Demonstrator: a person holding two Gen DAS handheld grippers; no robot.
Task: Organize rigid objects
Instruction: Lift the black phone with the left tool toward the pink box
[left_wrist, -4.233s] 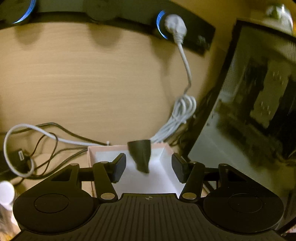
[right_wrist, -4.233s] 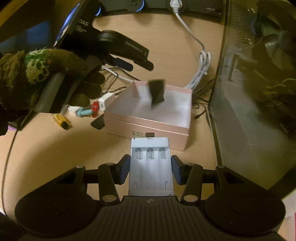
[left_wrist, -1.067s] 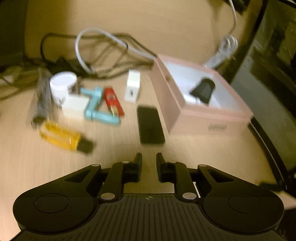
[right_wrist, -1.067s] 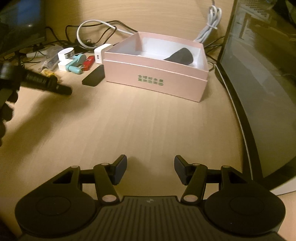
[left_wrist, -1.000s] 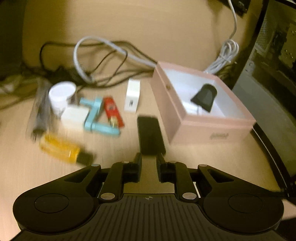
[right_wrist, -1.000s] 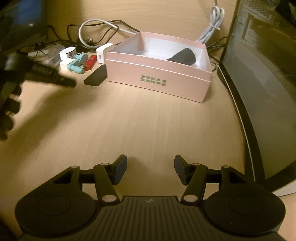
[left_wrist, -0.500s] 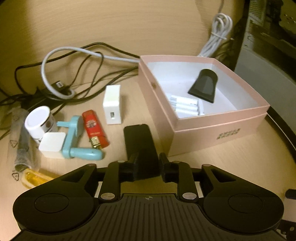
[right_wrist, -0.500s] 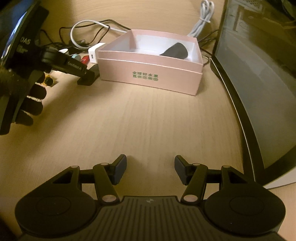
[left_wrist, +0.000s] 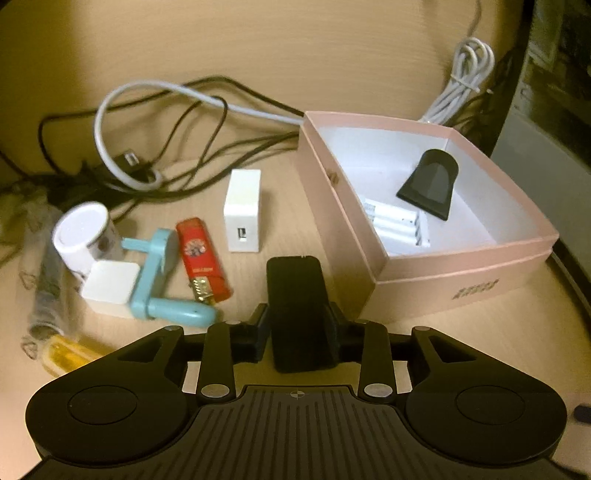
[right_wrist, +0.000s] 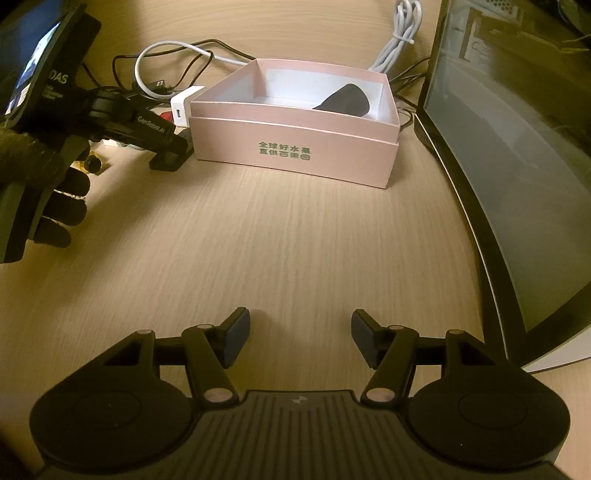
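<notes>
Left gripper (left_wrist: 297, 326) has come down around the black block (left_wrist: 297, 310), jaws just widened to straddle it, not clamped; pink box (left_wrist: 461, 273) next.

The left wrist view is aimed steeply down from low over the desk (left_wrist: 332, 55), close to the pink box (left_wrist: 436, 273) at two o'clock. The right wrist view is set farther back, the same pink box (right_wrist: 295, 147) seen at twelve o'clock; both views share it.
</notes>
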